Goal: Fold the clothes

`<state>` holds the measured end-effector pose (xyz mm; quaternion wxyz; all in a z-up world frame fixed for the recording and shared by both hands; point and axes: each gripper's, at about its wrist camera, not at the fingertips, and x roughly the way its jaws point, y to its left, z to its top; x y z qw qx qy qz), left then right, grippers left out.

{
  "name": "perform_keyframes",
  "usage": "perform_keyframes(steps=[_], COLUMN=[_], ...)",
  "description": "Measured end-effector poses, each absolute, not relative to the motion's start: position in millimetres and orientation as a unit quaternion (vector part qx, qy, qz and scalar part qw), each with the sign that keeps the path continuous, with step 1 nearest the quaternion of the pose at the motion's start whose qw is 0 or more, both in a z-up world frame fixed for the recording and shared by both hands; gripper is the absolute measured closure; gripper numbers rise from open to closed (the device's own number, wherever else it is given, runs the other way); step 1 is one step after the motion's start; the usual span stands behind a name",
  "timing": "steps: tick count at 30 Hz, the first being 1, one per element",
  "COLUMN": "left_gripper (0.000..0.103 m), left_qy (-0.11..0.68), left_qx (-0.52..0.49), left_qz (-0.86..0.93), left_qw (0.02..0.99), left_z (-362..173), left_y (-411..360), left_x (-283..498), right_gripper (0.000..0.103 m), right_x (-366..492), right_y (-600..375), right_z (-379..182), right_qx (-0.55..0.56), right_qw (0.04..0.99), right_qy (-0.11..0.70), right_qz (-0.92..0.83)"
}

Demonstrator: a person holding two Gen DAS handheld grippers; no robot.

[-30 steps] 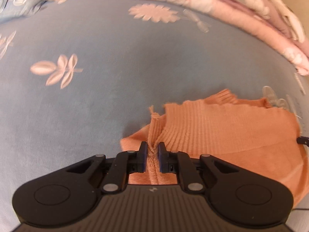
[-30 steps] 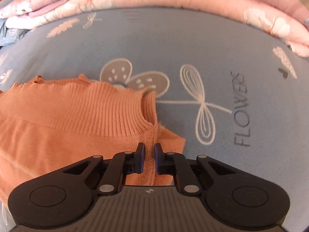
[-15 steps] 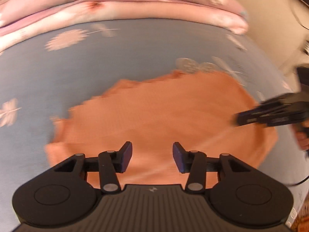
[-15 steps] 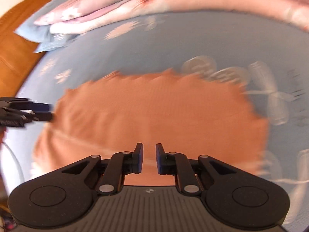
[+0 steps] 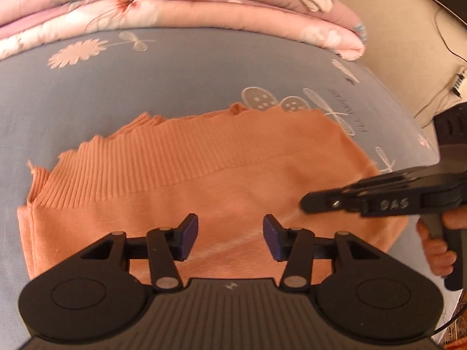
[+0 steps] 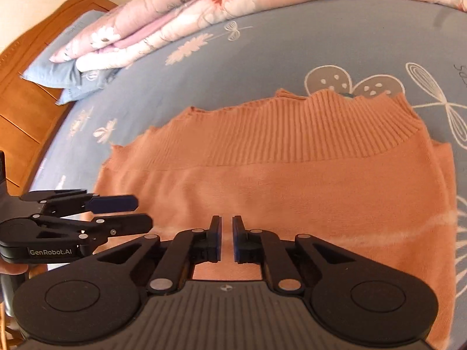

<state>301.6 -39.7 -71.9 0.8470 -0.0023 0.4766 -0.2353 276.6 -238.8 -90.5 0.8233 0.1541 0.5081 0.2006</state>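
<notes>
One orange sweater (image 5: 221,180) lies folded flat on the blue bedsheet (image 5: 151,87), its ribbed band along the far edge and the smooth knit nearer the cameras. Both claws hang above its near half, with cloth showing behind them and nothing between their pads. In the left wrist view the left claw (image 5: 230,236) stands about halfway apart over the smooth orange knit and its jaws are opening; it holds nothing. The right claw (image 6: 226,239) has its jaws nearly together with only a thin slit between the blue pads, closing, and no cloth is caught in that slit. Each claw shows in the other's view: the right one comes in from the right edge over the sweater's right side, gripped by a hand (image 5: 437,245), and the left one sits at the left edge by the sweater's near left corner. The sheet is printed with pale flowers and dragonflies. At its far side lies a folded pink floral quilt (image 6: 175,26), with a blue pillow (image 6: 61,70) at the quilt's left end against a wooden headboard (image 6: 26,108). Cables (image 5: 449,67) trail across the floor beyond the bed's right edge.
</notes>
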Motion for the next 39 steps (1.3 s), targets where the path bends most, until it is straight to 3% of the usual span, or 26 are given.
perform_keyframes(steps=[7, 14, 19, 24, 27, 28, 32, 33, 34, 36, 38, 39], left_gripper=[0.047, 0.048, 0.047, 0.056, 0.053, 0.052, 0.052, 0.055, 0.065, 0.066, 0.065, 0.065], left_qy=[0.505, 0.495, 0.509, 0.521, 0.515, 0.515, 0.534, 0.544, 0.55, 0.543, 0.545, 0.541], left_qx=[-0.016, -0.061, -0.115, -0.134, -0.115, -0.108, -0.133, -0.108, -0.074, -0.073, -0.072, -0.069], left_qz=[-0.203, -0.18, -0.16, -0.148, -0.13, -0.122, -0.085, -0.064, -0.059, -0.067, -0.069, -0.069], left_qw=[0.838, 0.848, 0.838, 0.83, 0.839, 0.841, 0.83, 0.829, 0.83, 0.834, 0.832, 0.835], left_z=[-114.0, -80.5, -104.0, -107.8, -93.9, -92.8, -108.1, -112.9, -117.8, -115.3, -105.4, -96.3], left_y=[-50.9, -20.3, 12.4, 26.4, 38.3, 43.4, 75.6, 78.0, 78.9, 82.5, 81.5, 78.9], left_x=[310.3, 289.3, 274.2, 275.6, 261.5, 256.6, 243.2, 241.1, 237.3, 231.2, 229.6, 228.1], right_gripper=[0.094, 0.083, 0.083, 0.086, 0.069, 0.067, 0.068, 0.074, 0.089, 0.096, 0.091, 0.083], right_x=[280.6, 262.9, 252.4, 254.3, 245.9, 241.5, 230.6, 228.4, 226.4, 222.4, 218.4, 216.4], right_y=[-220.5, -248.0, -276.0, -280.4, -291.9, -297.8, -329.6, -339.9, -345.6, -350.4, -355.1, -357.5], right_z=[-114.5, -81.1, -101.9, -109.6, -93.4, -89.5, -101.5, -108.4, -110.2, -106.2, -102.2, -100.2], right_qx=[0.146, 0.173, 0.192, 0.182, 0.181, 0.186, 0.216, 0.227, 0.232, 0.231, 0.231, 0.231], right_qw=[0.824, 0.839, 0.832, 0.828, 0.835, 0.835, 0.826, 0.822, 0.82, 0.821, 0.821, 0.822], right_qy=[0.516, 0.489, 0.506, 0.512, 0.504, 0.501, 0.512, 0.517, 0.519, 0.519, 0.519, 0.519], right_qz=[0.184, 0.165, 0.126, 0.137, 0.128, 0.129, 0.092, 0.075, 0.066, 0.06, 0.053, 0.05])
